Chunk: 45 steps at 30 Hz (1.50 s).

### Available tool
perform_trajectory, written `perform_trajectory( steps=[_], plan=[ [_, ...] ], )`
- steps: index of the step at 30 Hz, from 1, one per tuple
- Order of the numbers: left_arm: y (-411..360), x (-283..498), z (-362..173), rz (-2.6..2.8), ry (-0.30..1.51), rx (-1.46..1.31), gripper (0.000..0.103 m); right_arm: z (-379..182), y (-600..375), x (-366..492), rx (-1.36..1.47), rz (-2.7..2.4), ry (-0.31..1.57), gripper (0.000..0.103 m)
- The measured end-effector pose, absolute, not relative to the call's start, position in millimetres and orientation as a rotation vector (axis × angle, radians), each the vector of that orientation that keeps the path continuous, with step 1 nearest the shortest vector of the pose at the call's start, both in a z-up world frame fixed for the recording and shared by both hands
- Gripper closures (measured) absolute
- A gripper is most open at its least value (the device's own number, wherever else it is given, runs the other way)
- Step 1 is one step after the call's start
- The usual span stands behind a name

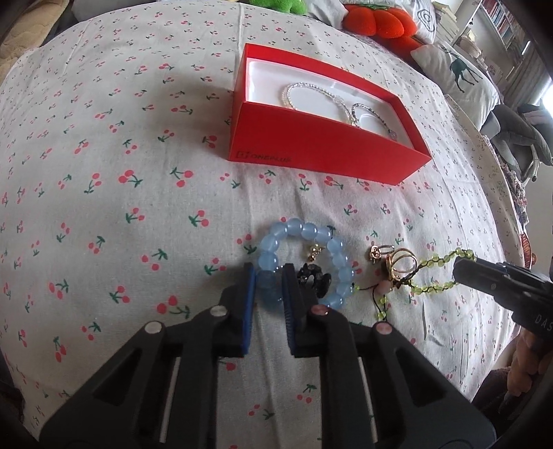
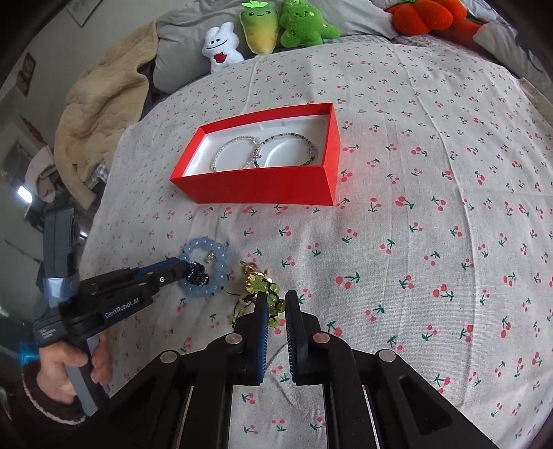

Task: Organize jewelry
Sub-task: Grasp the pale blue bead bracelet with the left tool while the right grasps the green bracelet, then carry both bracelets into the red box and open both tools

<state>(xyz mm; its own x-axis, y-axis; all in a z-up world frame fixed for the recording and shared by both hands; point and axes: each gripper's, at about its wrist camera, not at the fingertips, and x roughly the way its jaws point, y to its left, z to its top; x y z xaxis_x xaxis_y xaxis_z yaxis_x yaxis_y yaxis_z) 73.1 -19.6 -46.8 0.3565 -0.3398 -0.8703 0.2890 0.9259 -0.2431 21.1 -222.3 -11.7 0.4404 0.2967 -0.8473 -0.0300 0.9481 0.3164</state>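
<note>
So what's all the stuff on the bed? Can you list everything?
Box: one, red, white inside, middle of bed.
Bracelets in box: two, one clear, one dark green.
Blue bead bracelet: one, on bedsheet, left tool's fingers straddle it.
Green bead bracelet: one, beside the blue one.
Gold rings: a few, between those bracelets.
Plush toys: several, white, yellow, green, orange, far end.
Blanket: one, beige, far left.
Left tool: black, around blue beads.
Right tool: black, at green beads.

A home bedroom: a bed with a cherry-print sheet (image 2: 414,241), plush toys (image 2: 269,31) and pillows (image 1: 456,72) at its far end, a bookshelf (image 1: 501,20) far right.
</note>
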Motion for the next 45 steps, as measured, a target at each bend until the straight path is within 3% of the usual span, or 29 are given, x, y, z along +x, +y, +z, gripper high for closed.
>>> perform_trajectory(
  steps=[10,33,45],
  plan=[
    [-21.2,72.5,-37.1,-0.406,1.111,-0.044,0.090,-7.4,-225.2,22.0,0.258,0.203,1.096,0.094],
    [-25.9,63.1,45.1,-0.473,0.949,-0.113,0.090,49.0,-225.0,32.2,0.315,0.218,0.958,0.094],
    [-54.1,100.3,81.4,-0.491,0.867,-0.173,0.090,75.2,-237.7,67.1,0.384,0.194,0.846,0.094]
  ],
)
